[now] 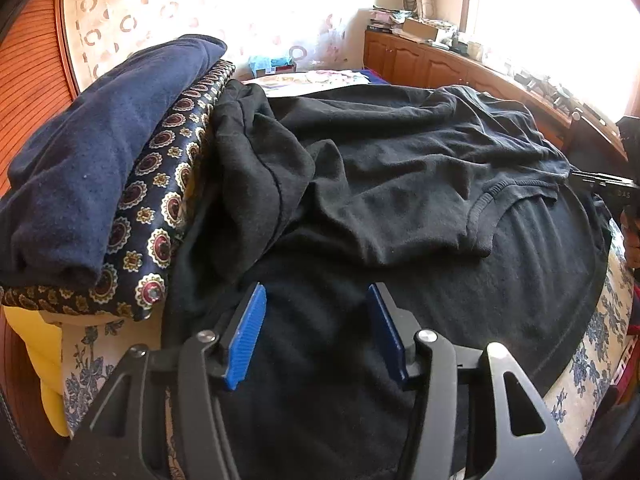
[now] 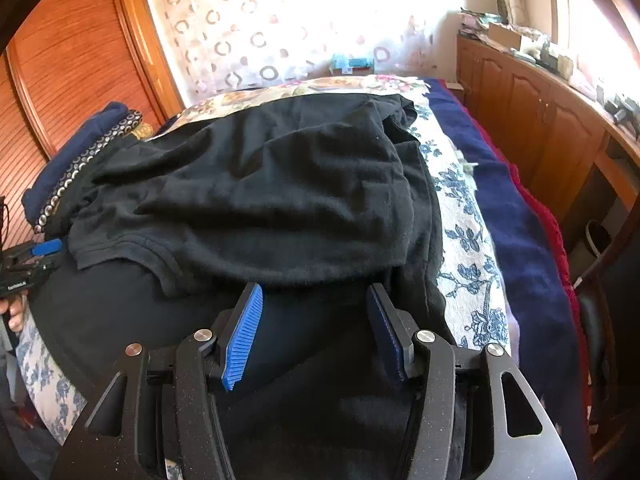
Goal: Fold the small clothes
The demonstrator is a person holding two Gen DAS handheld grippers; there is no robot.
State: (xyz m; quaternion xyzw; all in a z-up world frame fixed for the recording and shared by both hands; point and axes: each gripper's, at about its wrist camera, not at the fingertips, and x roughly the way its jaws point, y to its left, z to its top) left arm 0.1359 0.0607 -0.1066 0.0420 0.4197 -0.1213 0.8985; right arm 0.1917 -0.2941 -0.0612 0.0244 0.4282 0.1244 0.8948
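Observation:
A black T-shirt [image 1: 400,184] [image 2: 260,200] lies crumpled on the bed, its upper part folded back over its flat lower part, with the ribbed collar [image 1: 500,200] showing. My left gripper [image 1: 316,292] hovers low over the flat near-left part, blue pads apart, the cloth lying flat between them with no grip. My right gripper [image 2: 315,290] stands the same way over the near-right part, at the folded layer's edge, pads apart and holding nothing. In the right wrist view the left gripper [image 2: 36,256] shows at the left edge; the right gripper's tip [image 1: 600,184] shows in the left wrist view.
A stack of folded clothes sits left of the shirt: a navy garment [image 1: 100,140] on a patterned cloth [image 1: 160,208], with something yellow [image 1: 36,340] beneath. The floral bedcover [image 2: 460,220] and a navy blanket [image 2: 520,220] lie right. Wooden cabinets [image 2: 540,120] line the right wall.

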